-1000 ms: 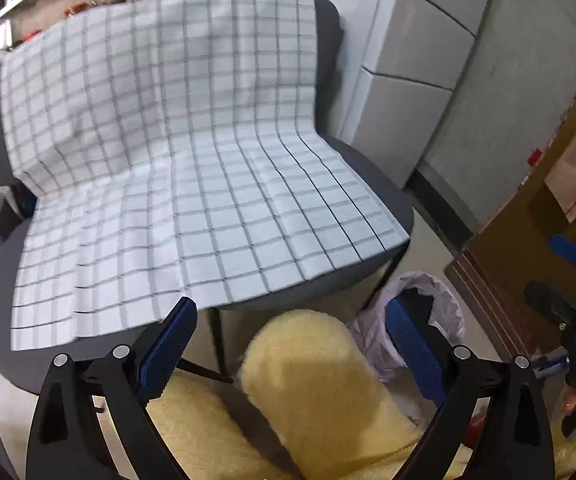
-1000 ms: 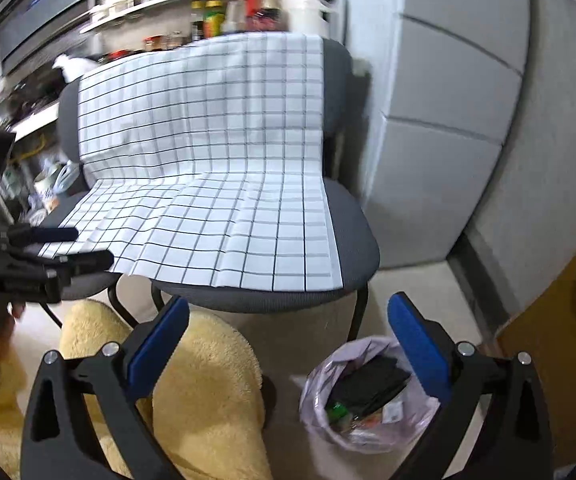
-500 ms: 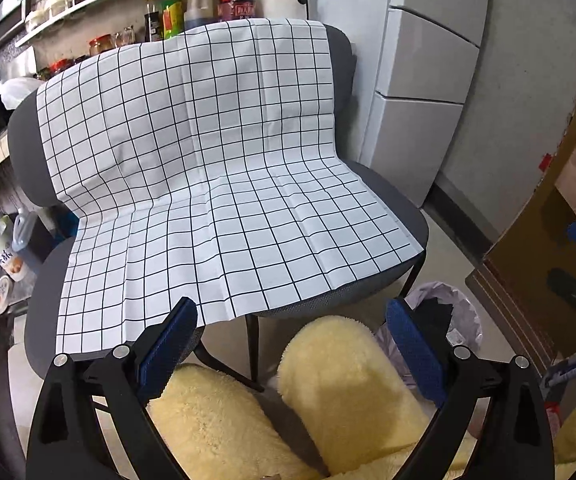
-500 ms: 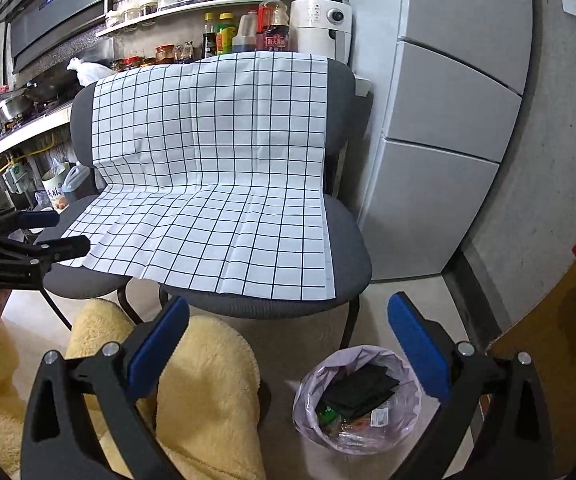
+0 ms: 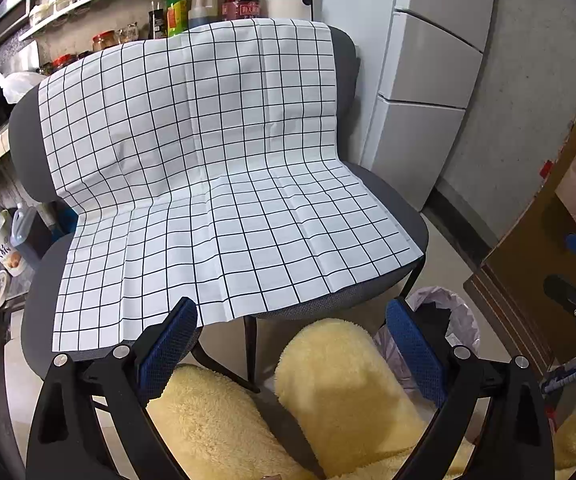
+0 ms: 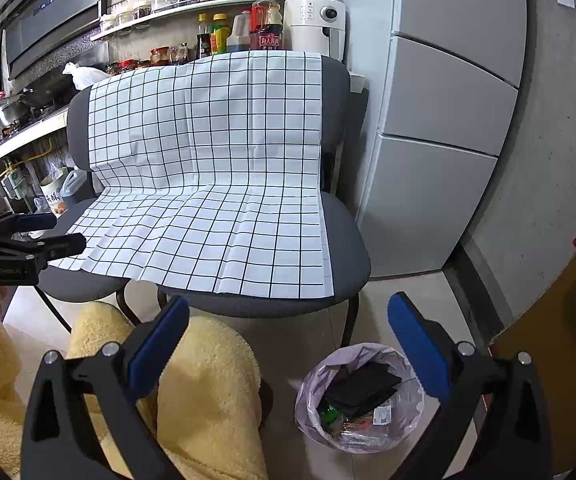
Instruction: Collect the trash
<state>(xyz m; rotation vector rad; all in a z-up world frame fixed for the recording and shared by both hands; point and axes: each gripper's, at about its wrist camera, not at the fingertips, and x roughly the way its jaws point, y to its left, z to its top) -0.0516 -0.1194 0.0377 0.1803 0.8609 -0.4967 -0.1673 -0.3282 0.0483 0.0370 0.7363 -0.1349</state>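
A small bin lined with a lilac bag [image 6: 358, 396] stands on the floor at the right front of the seat, holding black wrappers and other packets. It shows partly behind my right finger in the left wrist view [image 5: 452, 320]. My left gripper [image 5: 292, 344] is open and empty, held above fuzzy yellow trouser legs [image 5: 348, 392]. My right gripper [image 6: 288, 344] is open and empty, above and left of the bin. No loose trash shows on the checked cloth [image 6: 208, 184].
Two grey chairs [image 6: 348, 248] side by side carry the white checked cloth. A grey fridge [image 6: 440, 120] stands to the right, a brown cardboard box [image 6: 560, 360] at far right. Shelves with bottles and jars [image 6: 224, 32] run behind. The left gripper shows at the left edge [image 6: 28, 240].
Both grippers have pulled back and risen, so the chairs, shelves and bin look smaller and more of the room shows. Both stay open and empty.
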